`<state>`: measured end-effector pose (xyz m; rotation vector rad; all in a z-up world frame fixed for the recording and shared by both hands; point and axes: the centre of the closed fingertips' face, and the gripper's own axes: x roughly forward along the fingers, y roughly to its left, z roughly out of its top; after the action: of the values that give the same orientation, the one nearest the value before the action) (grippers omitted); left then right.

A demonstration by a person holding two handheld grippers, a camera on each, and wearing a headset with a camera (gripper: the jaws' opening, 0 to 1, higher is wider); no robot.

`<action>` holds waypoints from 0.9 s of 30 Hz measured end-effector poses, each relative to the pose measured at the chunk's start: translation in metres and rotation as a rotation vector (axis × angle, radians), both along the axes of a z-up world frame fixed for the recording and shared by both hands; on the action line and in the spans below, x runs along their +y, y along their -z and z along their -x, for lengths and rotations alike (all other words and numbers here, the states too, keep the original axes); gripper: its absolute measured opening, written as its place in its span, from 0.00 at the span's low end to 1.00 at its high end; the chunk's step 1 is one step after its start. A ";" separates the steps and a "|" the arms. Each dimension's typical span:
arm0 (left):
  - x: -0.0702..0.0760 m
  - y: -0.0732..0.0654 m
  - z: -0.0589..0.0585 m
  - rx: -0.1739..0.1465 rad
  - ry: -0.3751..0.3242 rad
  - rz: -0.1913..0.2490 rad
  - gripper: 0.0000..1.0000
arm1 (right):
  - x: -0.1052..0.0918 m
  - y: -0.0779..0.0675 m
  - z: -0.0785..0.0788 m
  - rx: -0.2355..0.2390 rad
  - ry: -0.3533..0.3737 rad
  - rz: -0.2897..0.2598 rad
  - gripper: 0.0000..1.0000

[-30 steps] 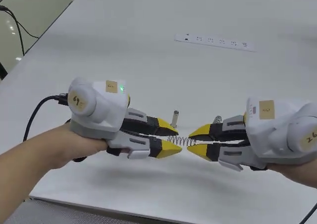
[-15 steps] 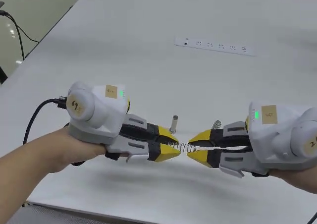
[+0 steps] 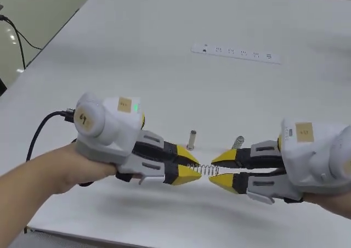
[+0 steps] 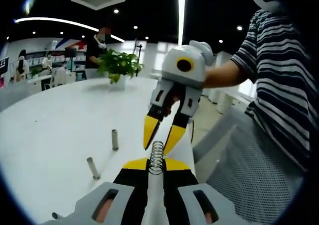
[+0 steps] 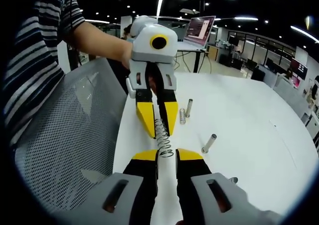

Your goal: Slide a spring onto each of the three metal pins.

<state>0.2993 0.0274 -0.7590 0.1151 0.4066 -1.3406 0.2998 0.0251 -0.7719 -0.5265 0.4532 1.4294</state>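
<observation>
spring (image 3: 204,169) held in air, level, between the two: left hand-held gripper (image 3: 196,166) clamped on one end, right hand-held gripper (image 3: 214,170) pinching the other. Best: release one side, tip coil upright, line its bore over the bare pin (image 3: 192,140) just behind. Sprung pin (image 3: 238,142) stands near. Table (image 3: 164,67) open beyond, near edge close below

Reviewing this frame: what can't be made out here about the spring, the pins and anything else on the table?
- Spring ends: head view, buried between the fingers of the left gripper and right gripper; depth unclear.
- Pin by the right gripper: head view, base hidden by its fingers, too small to confirm a coil on it.
- Small object: right gripper view, too small to identify.
</observation>
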 end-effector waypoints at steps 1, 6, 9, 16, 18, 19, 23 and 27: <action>0.001 0.000 -0.001 -0.003 -0.004 -0.003 0.02 | 0.000 0.001 0.001 0.003 0.000 0.005 0.08; 0.002 0.000 0.000 -0.003 -0.001 -0.003 0.02 | 0.001 0.001 0.002 0.029 0.018 -0.012 0.07; 0.003 0.002 0.001 -0.003 0.000 -0.005 0.03 | 0.001 0.000 0.003 0.024 0.011 -0.008 0.07; 0.001 0.006 0.001 -0.003 -0.005 -0.002 0.02 | 0.000 -0.010 0.002 -0.042 -0.028 0.009 0.07; 0.001 0.008 0.000 -0.004 -0.007 -0.006 0.02 | 0.002 -0.013 0.003 -0.055 -0.039 0.012 0.07; 0.001 0.008 0.000 -0.006 -0.008 -0.011 0.02 | 0.003 -0.015 0.003 -0.060 -0.044 0.009 0.07; 0.001 0.009 0.000 -0.013 -0.011 -0.015 0.02 | 0.005 -0.018 0.003 -0.072 -0.060 0.014 0.06; 0.001 0.007 -0.001 -0.014 -0.015 -0.012 0.02 | 0.008 -0.025 0.004 -0.075 -0.077 0.006 0.06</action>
<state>0.2999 0.0286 -0.7663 0.1307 0.4029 -1.3226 0.2955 0.0330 -0.7473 -0.6052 0.3808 1.4777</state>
